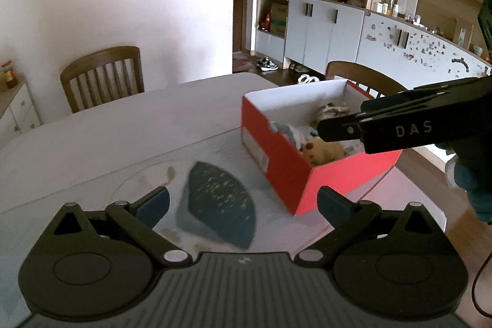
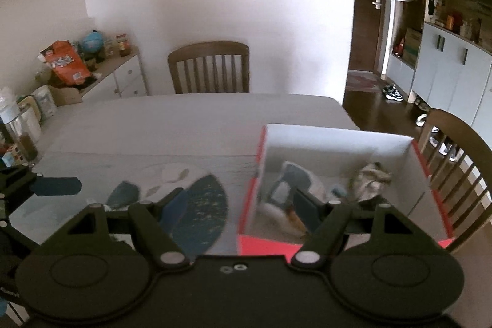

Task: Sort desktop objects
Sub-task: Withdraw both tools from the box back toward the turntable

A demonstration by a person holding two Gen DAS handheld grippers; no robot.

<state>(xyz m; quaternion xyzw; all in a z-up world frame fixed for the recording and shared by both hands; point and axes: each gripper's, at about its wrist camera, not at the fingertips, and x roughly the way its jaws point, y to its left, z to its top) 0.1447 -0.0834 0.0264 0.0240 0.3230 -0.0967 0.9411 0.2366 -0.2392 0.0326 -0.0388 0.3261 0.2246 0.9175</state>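
Note:
A red cardboard box [image 1: 286, 171] with a white inside stands on the table; it also shows in the right wrist view [image 2: 341, 137]. It holds a tan plush toy [image 1: 323, 151], a crumpled patterned cloth [image 2: 370, 179] and other soft items. My left gripper [image 1: 243, 202] is open and empty, low over the table left of the box. My right gripper [image 2: 243, 205] is open and empty, straddling the box's left wall; in the left wrist view its finger [image 1: 341, 129] reaches over the box.
The grey table [image 1: 123, 137] has a dark blue speckled leaf pattern [image 1: 220, 199] printed on it. Wooden chairs [image 2: 209, 68] stand at the far side and right. A sideboard with jars and snack bags [image 2: 66, 63] is at the left.

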